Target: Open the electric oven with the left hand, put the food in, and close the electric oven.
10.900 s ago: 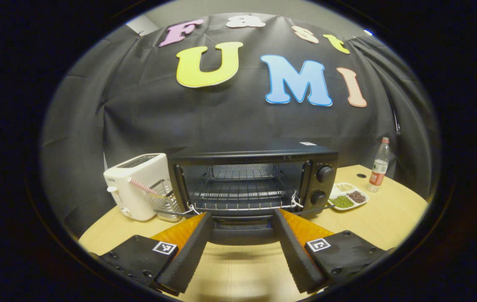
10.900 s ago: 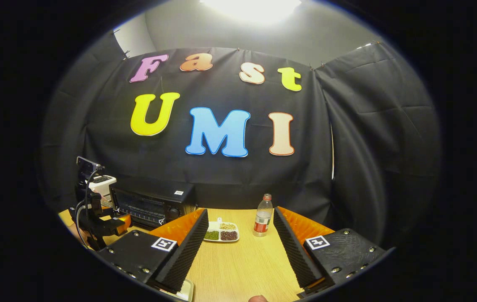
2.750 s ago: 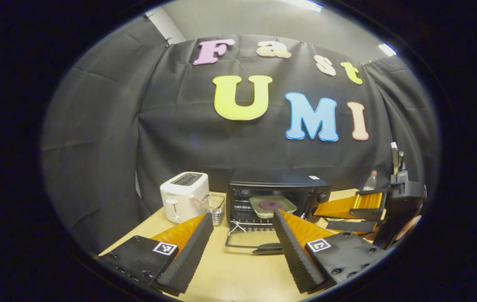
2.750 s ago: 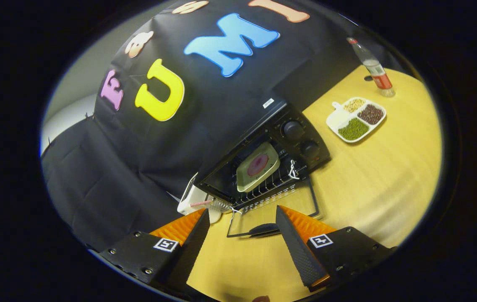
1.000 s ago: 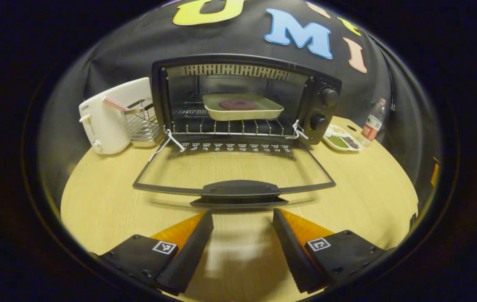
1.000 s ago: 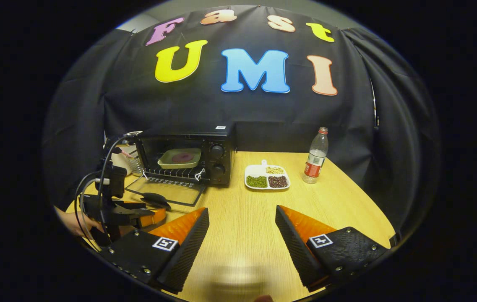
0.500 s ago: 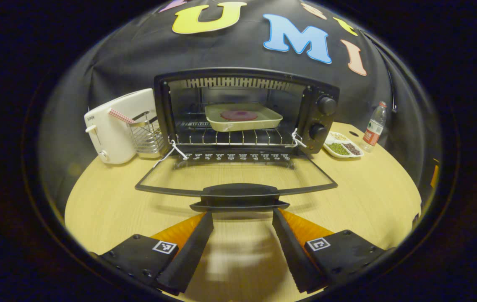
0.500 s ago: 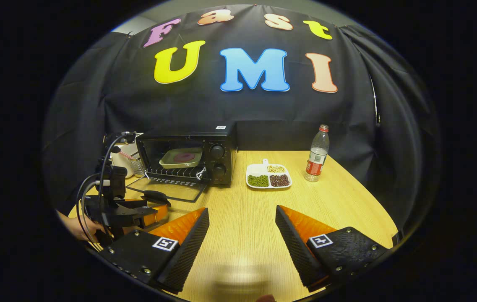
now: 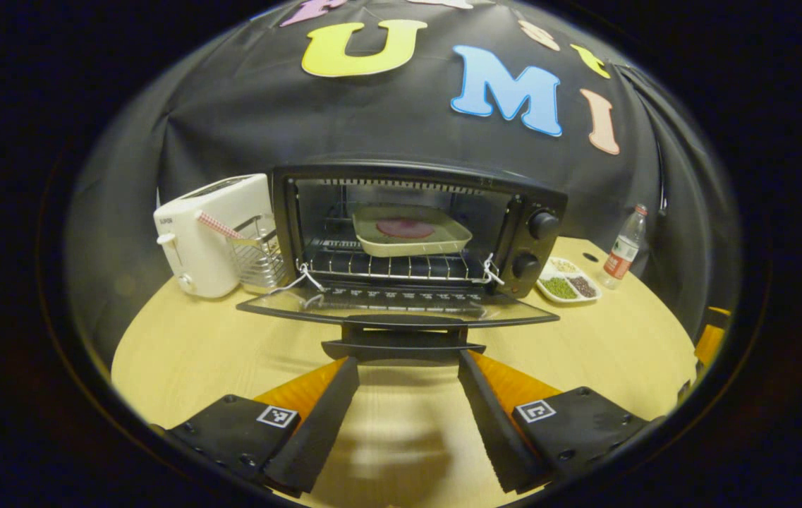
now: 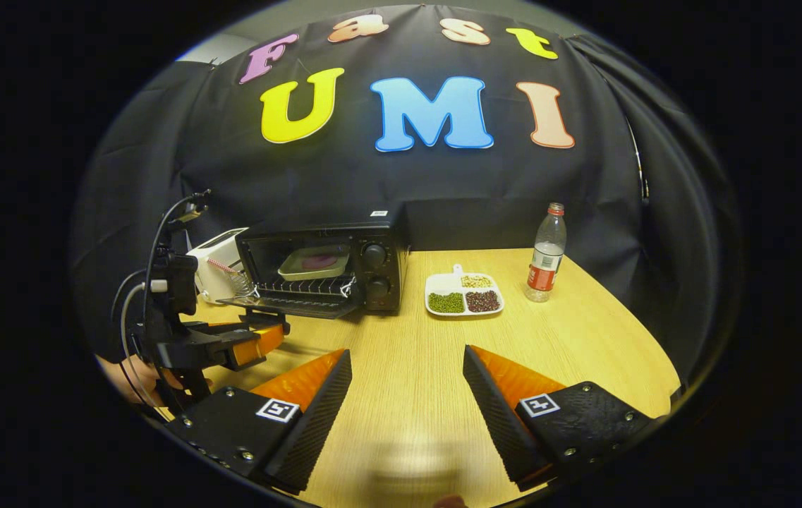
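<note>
Lifting the door (image 9: 401,307) by its handle (image 9: 401,339) could go wrong: the left gripper (image 9: 401,367) has its fingers spread wide just beneath it, gripping nothing, so the handle may slide off and drop back. The tray of food (image 9: 409,234) sits on the oven (image 9: 527,212) rack. The right gripper (image 10: 406,363), also spread, idles (well apart) over the wooden table (image 10: 584,331).

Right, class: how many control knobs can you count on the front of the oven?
2. Both sit on the oven's right-hand panel, stacked: the upper knob near the top, the lower knob just beneath it. None seem hidden.
</note>
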Available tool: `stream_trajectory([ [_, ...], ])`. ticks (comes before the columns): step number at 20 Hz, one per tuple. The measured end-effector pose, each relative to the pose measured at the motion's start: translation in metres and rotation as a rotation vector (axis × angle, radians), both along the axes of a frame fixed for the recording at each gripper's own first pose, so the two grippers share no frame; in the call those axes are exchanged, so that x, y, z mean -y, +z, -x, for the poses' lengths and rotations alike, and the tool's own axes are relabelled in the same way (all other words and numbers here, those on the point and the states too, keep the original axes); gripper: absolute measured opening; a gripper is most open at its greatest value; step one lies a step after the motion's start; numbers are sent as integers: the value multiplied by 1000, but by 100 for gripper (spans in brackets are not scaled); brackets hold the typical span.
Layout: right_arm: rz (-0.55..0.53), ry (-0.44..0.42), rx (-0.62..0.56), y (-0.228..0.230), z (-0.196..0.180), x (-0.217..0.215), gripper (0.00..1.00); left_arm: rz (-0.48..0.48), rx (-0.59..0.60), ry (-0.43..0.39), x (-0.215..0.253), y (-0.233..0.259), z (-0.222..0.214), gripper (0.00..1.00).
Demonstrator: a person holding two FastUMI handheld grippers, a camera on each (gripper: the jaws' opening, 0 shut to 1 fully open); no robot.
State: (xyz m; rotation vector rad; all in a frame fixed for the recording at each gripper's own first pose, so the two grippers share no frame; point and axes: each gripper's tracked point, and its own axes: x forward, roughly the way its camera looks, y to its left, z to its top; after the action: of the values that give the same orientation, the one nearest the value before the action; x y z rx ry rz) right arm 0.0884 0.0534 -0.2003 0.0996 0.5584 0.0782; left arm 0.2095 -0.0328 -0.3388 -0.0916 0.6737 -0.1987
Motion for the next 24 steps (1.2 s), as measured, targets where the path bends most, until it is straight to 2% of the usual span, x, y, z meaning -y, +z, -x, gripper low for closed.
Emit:
stream_trajectory([
  [2,-7,-3,-5,-3,-3,-2,98,-8,38,-8,0,12,-7,97],
  [5,-11,-6,-10,-6,-5,-4,98,-24,89,-24,1,28,-21,100],
  [7,-21,-11,-8,-6,-10,-8,98,-31,123,-31,2,39,-33,91],
  [10,-22,-12,-8,-8,-15,-11,98,-43,182,-45,4,57,-56,96],
  [13,-30,-17,-6,-8,-16,-12,98,-43,227,-67,8,70,-80,97],
  [14,-29,-19,-3,-6,-16,-11,98,-40,252,-68,9,78,-87,100],
  [16,-8,-37,21,3,-17,-3,98,-39,309,-65,9,99,-94,97],
  [17,1,-46,48,12,-20,2,98,-34,333,-60,10,110,-93,91],
  [20,35,-66,153,49,-24,20,98,-11,402,-45,15,150,-76,91],
  [24,46,-58,282,100,-22,41,98,-5,459,8,20,199,-29,91],
])
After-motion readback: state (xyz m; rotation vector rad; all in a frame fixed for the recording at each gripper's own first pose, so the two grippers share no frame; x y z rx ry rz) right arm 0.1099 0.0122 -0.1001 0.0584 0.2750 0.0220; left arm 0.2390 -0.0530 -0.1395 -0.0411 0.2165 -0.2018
